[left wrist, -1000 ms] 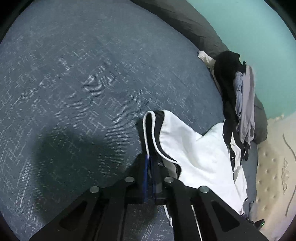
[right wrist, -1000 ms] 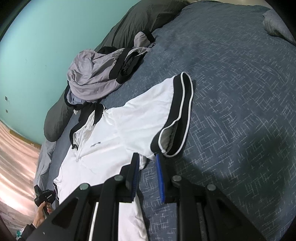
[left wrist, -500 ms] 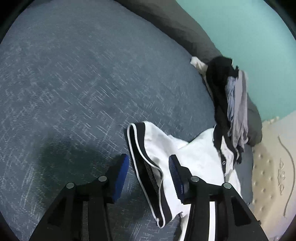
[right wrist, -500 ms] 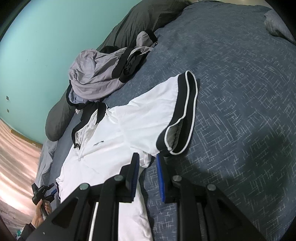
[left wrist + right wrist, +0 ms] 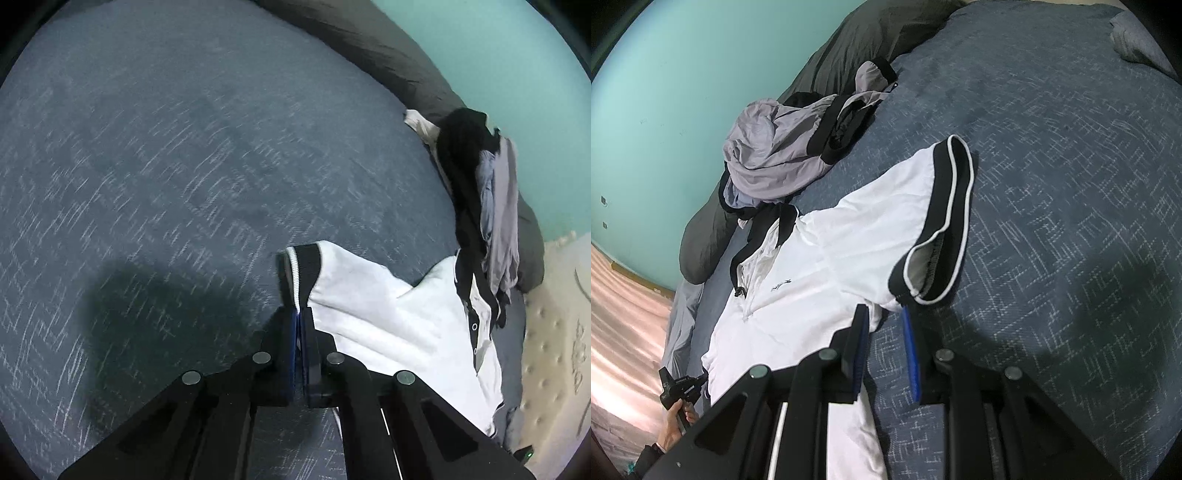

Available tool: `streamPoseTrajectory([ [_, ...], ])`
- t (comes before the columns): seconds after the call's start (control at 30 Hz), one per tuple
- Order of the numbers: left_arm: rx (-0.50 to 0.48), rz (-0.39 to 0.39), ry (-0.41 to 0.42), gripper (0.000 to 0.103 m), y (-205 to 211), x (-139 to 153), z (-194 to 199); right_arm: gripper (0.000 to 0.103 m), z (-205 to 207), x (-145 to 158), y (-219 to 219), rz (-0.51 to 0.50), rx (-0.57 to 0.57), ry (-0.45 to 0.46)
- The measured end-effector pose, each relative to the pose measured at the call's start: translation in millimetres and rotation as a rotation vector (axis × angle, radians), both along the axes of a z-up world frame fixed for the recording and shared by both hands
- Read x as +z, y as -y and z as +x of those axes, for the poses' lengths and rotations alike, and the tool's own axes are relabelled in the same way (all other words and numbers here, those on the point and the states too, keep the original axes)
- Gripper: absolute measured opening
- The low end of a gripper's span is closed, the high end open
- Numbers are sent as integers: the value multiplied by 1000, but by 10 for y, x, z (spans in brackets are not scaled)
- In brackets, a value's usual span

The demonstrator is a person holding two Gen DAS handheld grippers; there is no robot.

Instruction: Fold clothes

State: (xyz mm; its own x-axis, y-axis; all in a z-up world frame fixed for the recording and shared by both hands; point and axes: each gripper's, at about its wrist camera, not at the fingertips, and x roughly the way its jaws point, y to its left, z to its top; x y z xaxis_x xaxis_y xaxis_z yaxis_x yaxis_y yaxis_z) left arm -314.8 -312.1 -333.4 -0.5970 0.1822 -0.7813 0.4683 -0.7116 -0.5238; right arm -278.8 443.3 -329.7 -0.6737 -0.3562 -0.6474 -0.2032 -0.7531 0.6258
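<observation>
A white polo shirt (image 5: 388, 314) with a black collar and black, white-striped sleeve cuffs lies on a blue bedspread (image 5: 166, 166). My left gripper (image 5: 299, 321) is shut on one cuff (image 5: 306, 273), which stands up from the pads. In the right wrist view the shirt (image 5: 831, 266) lies spread out, a sleeve stretched right and its cuff (image 5: 949, 206) flat on the bedspread (image 5: 1071, 166). My right gripper (image 5: 884, 317) is open, its tips at the sleeve's lower edge near the cuff. White cloth touches the left finger (image 5: 858, 325).
A heap of grey and black clothes (image 5: 775, 158) lies beyond the collar, against a dark grey pillow (image 5: 871, 29) and a turquoise wall; the heap (image 5: 495, 214) also shows at right. A hand (image 5: 676, 421) holds a black tool at the shirt's far edge. Open bedspread lies right.
The left gripper was shut a second ago, stood open around the cuff half a second ago, and is now shut on it. The right gripper crept slightly closer to the sleeve.
</observation>
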Motion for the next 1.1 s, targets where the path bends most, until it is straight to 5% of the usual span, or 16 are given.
streamPoseTrajectory([
  [0.33,0,-6,-21,5,-8,76,-33,18,1,46,23,-1,8,-12],
  [0.4,10,-17,-39,19,19,126,-42,18,2,43,28,0,9,-11],
  [0.47,31,-28,-65,48,59,179,-38,18,5,35,28,-1,7,-9],
  [0.6,49,-45,-92,52,117,205,-100,18,-7,26,48,0,10,-7],
  [0.8,16,-40,-97,51,108,68,-203,18,-34,14,87,3,16,-4],
  [0.83,12,-34,-95,46,107,47,-195,18,-36,17,97,4,19,-4],
  [0.87,8,-28,-93,24,105,26,-186,18,-38,19,107,5,22,-5],
  [1.0,-8,-31,-86,6,83,18,-221,19,-59,20,128,8,25,-5],
  [1.1,-6,-45,-81,4,70,91,-178,19,-65,3,132,3,22,-3],
])
